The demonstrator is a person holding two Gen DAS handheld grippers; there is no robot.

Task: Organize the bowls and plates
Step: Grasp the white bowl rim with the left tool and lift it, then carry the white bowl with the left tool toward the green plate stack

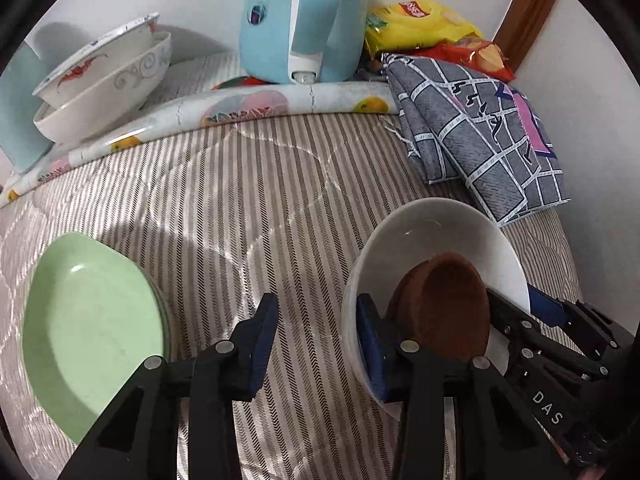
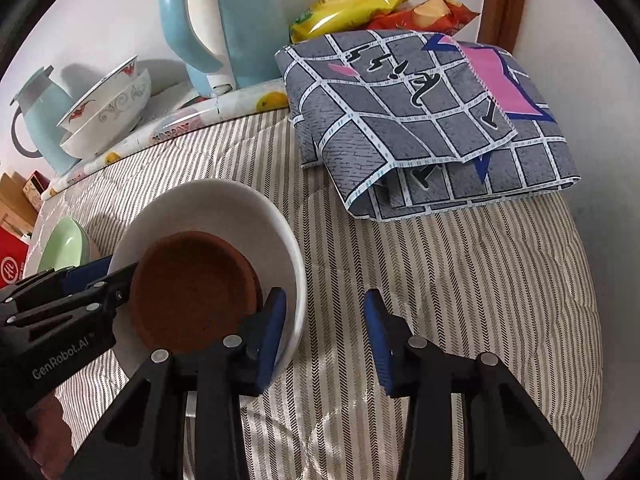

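Grey folded cloth (image 2: 432, 120) lies beyond white bowl (image 2: 224, 208), near kettle (image 2: 224, 20).

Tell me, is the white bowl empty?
No. A brown dish sits inside the white bowl, leaning against its wall.
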